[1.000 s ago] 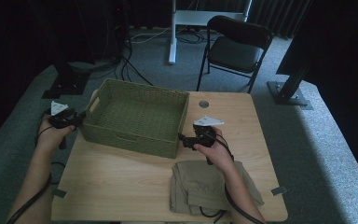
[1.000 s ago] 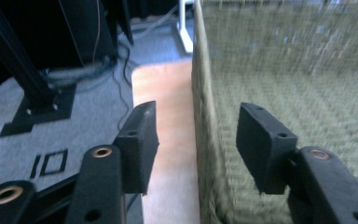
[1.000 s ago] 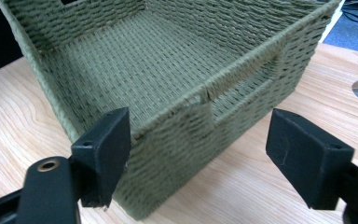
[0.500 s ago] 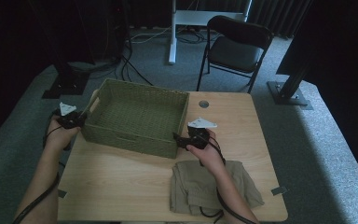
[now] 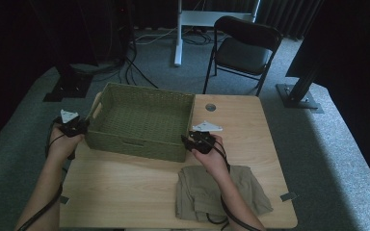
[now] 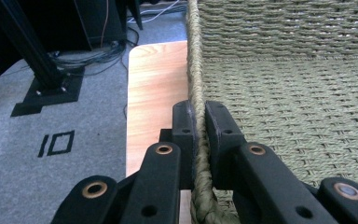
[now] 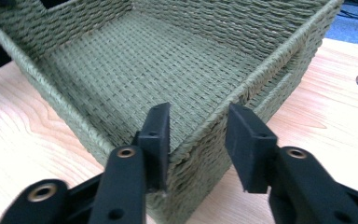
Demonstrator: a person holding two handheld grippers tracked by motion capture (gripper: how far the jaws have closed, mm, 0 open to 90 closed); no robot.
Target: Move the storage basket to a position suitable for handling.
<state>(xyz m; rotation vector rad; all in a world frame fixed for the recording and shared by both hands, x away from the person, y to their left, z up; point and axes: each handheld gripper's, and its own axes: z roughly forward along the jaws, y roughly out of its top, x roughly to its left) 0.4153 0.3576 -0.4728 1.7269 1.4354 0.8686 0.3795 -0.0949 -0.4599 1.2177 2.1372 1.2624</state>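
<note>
A light wooden table [image 5: 250,139] with a round hole [image 5: 210,107] near its far edge is standing on grey carpet. A big green woven basket [image 5: 144,120] with straight walls is sitting on the left and far part of the table. A folded tan cloth [image 5: 221,192] is lying flat at the near edge, just beside the basket's near right corner.
</note>
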